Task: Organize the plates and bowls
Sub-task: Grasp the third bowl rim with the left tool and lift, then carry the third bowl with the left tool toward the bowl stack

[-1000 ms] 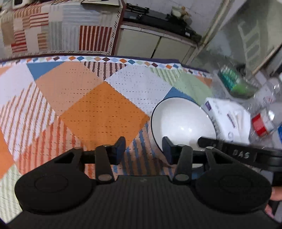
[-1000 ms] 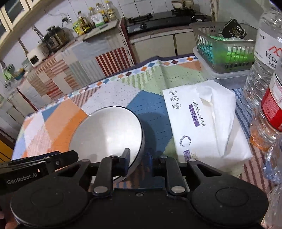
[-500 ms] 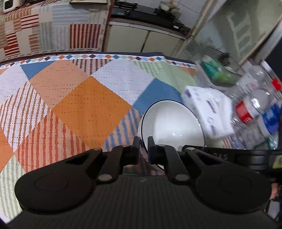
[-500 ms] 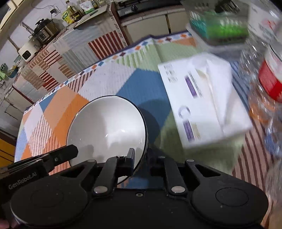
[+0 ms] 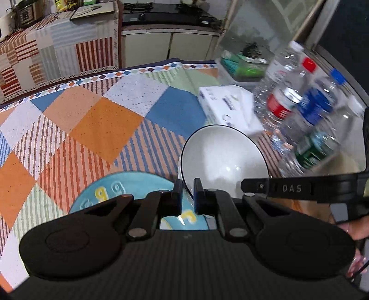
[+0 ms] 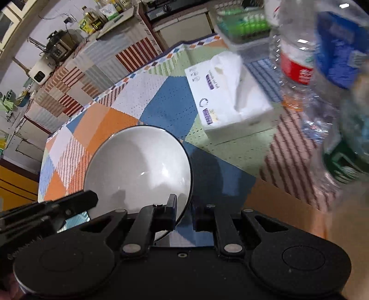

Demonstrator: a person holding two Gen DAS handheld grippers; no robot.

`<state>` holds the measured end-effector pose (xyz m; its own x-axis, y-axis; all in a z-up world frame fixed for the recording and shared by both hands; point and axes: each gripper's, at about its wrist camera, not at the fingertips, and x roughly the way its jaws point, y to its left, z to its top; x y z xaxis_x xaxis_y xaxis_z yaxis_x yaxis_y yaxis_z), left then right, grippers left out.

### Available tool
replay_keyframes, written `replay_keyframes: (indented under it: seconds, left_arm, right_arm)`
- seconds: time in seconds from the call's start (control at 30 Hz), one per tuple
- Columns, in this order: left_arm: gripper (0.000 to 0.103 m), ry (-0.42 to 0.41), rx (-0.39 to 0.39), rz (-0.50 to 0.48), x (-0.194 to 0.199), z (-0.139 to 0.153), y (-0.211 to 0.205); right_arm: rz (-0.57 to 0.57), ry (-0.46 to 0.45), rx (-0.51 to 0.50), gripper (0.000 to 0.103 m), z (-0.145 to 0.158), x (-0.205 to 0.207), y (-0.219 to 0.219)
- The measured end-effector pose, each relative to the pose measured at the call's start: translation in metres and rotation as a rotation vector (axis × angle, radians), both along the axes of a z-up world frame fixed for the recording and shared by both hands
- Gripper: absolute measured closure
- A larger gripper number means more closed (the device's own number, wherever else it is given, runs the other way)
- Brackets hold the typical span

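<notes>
Patchwork tablecloth (image 5: 96, 120), gas stove (image 5: 161, 13) on pale cabinets (image 5: 166, 46)

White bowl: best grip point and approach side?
The thin rim, a pinch from each near side. The white bowl is wide, smooth and deep, so only its dark-edged lip fits between fingers. The left gripper and right gripper already clamp the rim that way.

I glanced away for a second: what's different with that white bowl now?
Both grippers, left gripper and right gripper, have closed on the white bowl rim and lifted it toward a blue plate. The tissue pack and bottles stayed put.
</notes>
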<state>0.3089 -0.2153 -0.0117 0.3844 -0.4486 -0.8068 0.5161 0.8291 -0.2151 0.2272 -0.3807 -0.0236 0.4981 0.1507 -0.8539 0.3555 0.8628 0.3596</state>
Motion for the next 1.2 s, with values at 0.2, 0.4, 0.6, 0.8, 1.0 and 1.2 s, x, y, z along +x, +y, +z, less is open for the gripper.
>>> replay_keyframes:
  seconds: [0.2, 0.4, 0.6, 0.8, 1.0, 1.2]
  left_arm:
    - [0.095, -0.023, -0.025, -0.015, -0.039, 0.026, 0.012]
    - [0.095, -0.016, -0.021, -0.030, -0.076, 0.043, 0.027]
    - [0.095, 0.022, -0.007, -0.026, -0.108, 0.050, 0.044]
    - [0.095, -0.016, 0.040, -0.034, -0.137, 0.058, 0.057]
    - [0.095, -0.002, 0.041, -0.045, -0.157, 0.063, 0.074]
    - [0.095, 0.004, 0.056, -0.021, -0.176, 0.055, 0.083]
  right_arm:
    - [0.028, -0.020, -0.012, 0.086, 0.026, -0.039, 0.007]
    - [0.054, -0.045, -0.006, 0.086, 0.045, -0.075, 0.018]
    - [0.070, -0.046, 0.011, 0.086, 0.055, -0.111, 0.032]
    - [0.098, -0.036, 0.003, 0.085, 0.064, -0.137, 0.053]
    - [0.143, -0.038, -0.005, 0.085, 0.072, -0.155, 0.070]
    - [0.177, -0.027, -0.009, 0.084, 0.072, -0.173, 0.083]
